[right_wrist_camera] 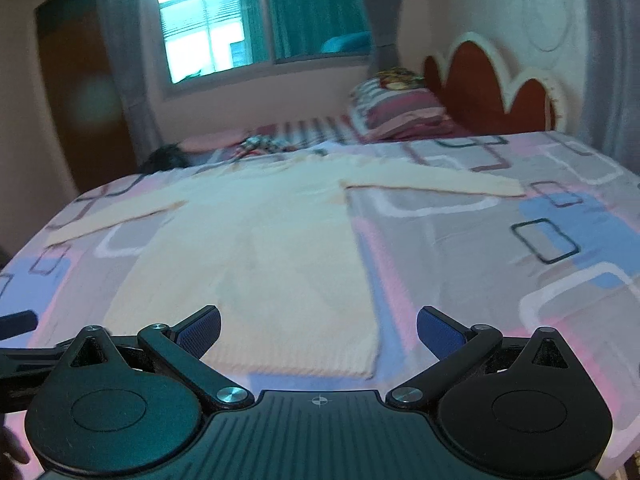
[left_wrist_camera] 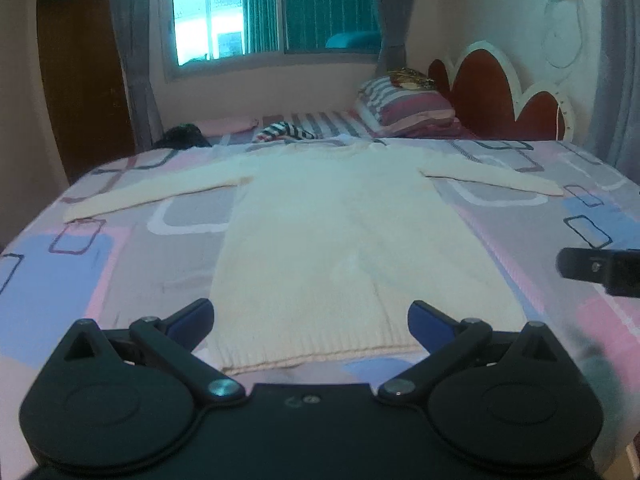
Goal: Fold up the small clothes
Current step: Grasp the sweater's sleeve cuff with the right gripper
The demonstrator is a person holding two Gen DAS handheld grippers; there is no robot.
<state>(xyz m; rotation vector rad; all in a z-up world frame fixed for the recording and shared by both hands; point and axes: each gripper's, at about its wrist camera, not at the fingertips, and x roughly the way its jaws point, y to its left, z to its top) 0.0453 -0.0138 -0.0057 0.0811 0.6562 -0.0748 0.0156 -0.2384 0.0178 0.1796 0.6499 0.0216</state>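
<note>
My pads [left_wrist_camera: 192, 322] are blue; the sweater [left_wrist_camera: 344, 240] is cream, on a sheet [left_wrist_camera: 80, 264] of pink, blue and grey rectangles.

cream knit sweater [left_wrist_camera: 352, 240] flat on the bed, unfolded, both sleeves spread wide

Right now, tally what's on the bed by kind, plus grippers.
Cream sweater: 1, spread flat, sleeves out
Striped garment: 1
Dark garment: 1
Pink folded cloth: 1
Pillow stack: 1
Grippers: 2, left gripper and right gripper, both open, holding nothing
Total: 7
</note>
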